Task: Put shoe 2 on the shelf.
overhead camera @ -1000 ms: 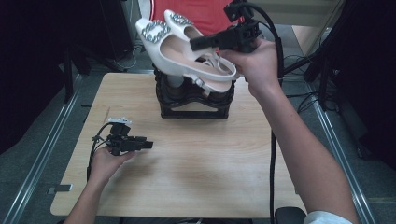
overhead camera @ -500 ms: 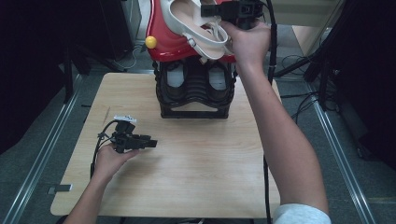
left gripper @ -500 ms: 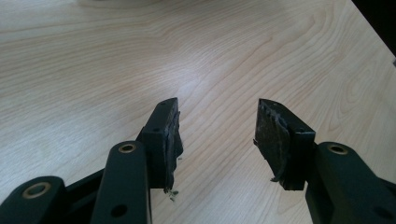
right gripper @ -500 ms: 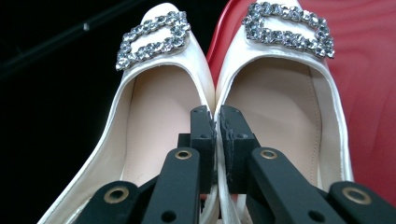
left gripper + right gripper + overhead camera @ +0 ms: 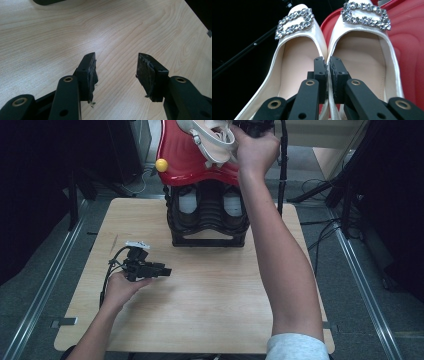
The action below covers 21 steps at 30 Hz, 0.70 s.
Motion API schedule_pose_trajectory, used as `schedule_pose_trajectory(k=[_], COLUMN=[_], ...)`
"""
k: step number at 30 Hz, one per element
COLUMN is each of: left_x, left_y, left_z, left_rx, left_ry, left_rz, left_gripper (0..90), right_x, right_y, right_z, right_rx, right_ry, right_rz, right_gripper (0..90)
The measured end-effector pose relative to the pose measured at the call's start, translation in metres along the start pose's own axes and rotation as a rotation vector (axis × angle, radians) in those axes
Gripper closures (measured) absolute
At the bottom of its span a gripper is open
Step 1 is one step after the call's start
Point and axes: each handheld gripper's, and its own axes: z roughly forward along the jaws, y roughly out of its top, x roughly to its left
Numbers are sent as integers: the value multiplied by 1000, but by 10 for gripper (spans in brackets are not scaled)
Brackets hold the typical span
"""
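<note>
A pair of cream shoes [image 5: 304, 50] with rhinestone buckles [image 5: 293, 22] is held up at the far end, over a red moulded seat [image 5: 187, 155]. My right gripper [image 5: 327, 75] is shut on the two inner side walls of the shoes, pinched together between its jaws. In the high view the shoes [image 5: 212, 137] hang at the top edge beside my right hand. My left gripper [image 5: 160, 271] rests low over the wooden table [image 5: 220, 290] at the left, open, with nothing between its pads [image 5: 91, 72].
A black shoe rack [image 5: 210, 217] stands at the table's far middle with dark shoes in it. The red seat has a yellow knob [image 5: 161, 165]. Cables and metal rails run along both sides of the table.
My right gripper has lifted the cream shoes off the rack and carried them up and away, over the red seat. The left gripper has barely moved.
</note>
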Motion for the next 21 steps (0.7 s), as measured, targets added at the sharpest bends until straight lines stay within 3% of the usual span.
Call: schedule_pose_trajectory(k=[5,8,12,16,21], left_x=[0,0,0,1,0], left_y=[2,1,2,2,3], left_z=[0,0,1,0,0], left_rx=[-9,-8,-3,-7,-11], left_ry=[-4,-7,-10,-14,-11], left_rz=[7,9,8,3,11], left_gripper=[503,503,503,504,504], right_x=[-7,-8,-15,-17,-12], right_y=[3,5,5,1,-3], right_z=[9,11,17,27,38], right_rx=[-36,-66,-74,-72,-58], right_ry=[-26,-83,-129,-118,-144], right_rz=[46,37,68,100,108], right_gripper=[863,864,863,864,863])
